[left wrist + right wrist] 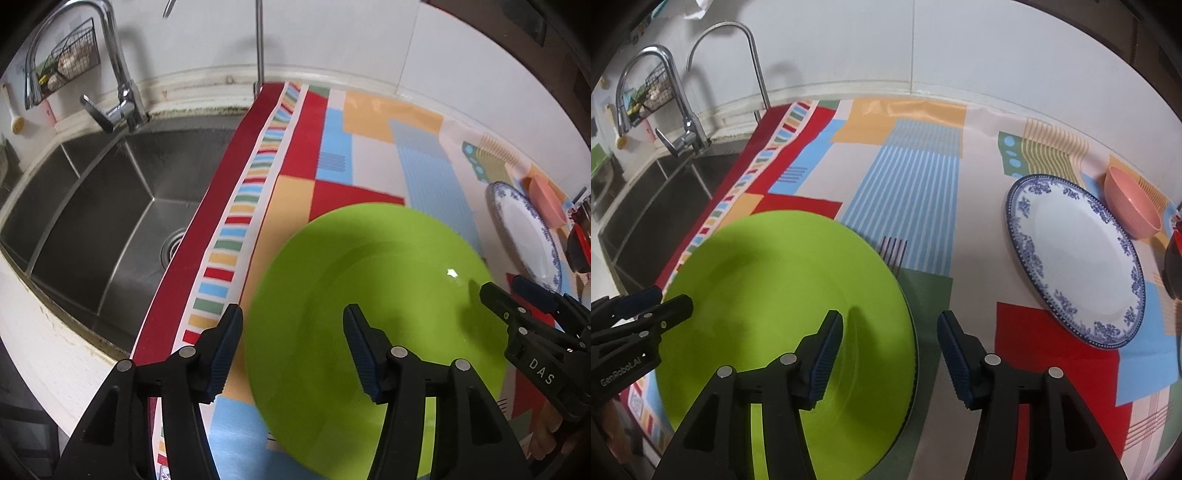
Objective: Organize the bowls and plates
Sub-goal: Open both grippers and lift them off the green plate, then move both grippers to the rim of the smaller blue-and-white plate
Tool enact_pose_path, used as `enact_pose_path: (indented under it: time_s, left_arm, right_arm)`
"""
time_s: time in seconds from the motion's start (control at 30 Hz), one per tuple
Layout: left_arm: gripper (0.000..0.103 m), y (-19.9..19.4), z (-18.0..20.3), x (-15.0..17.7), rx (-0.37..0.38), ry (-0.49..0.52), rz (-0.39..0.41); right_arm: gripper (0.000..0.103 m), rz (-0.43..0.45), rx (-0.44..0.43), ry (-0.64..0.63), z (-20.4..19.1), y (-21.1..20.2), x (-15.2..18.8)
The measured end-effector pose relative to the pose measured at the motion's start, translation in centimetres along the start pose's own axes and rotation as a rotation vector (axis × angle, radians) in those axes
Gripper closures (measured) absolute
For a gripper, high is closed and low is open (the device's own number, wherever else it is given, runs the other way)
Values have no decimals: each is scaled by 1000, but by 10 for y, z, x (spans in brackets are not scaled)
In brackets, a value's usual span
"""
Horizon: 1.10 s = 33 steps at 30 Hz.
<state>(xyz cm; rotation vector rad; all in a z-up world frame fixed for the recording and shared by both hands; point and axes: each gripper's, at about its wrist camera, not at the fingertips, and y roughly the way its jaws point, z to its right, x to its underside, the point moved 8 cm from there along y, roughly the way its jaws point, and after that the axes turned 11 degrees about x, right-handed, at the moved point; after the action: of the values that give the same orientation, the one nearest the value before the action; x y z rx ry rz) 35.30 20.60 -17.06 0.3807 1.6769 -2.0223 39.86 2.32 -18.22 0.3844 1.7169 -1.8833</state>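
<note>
We see a tabletop [923, 192] under a bright patterned cloth, with a steel sink [103, 206] at its left edge. A green plate [783, 295] lies flat near the sink; a blue-and-white plate [1078, 258] and a pink bowl [1130, 206] lie well apart to its right. Our left gripper [293, 349] straddles the green plate's left rim, jaws parted, pads clear. Our right gripper [890, 354], likewise parted, straddles the right rim. We read "GenRobot.AI" on the left gripper and "DAS" on the right.

Dark red-and-black dish [1174, 266] cut off at frame edge; wire basket's [72, 55] contents too small.
</note>
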Motion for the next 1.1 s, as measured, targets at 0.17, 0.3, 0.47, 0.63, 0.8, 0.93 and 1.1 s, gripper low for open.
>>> enact_pose_path:
  time_s: [0.17,0.3,0.47,0.63,0.8,0.93,1.1]
  left_arm:
    - [44,-19,24,-11,30,54,50]
    - [42,-31,47,-20,66,92,82]
    - [40,-40,79,-31,110,148,115]
    - [35,-42,112,-42,154,196,146]
    - [29,-40,144,-51,186,247,165]
    - [25,-40,167,-58,203,280,184]
    - [20,-34,194,-68,213,317,203]
  right_arm:
    - [48,33,9,16,13,-17,-4]
    - [42,66,16,45,29,-34,-8]
    - [40,109,53,96,58,-57,-14]
    - [36,156,109,140,90,-76,-19]
    - [32,180,156,177,122,-85,-20]
    - [30,191,189,203,148,-89,-21]
    - [26,199,225,226,175,-91,-22]
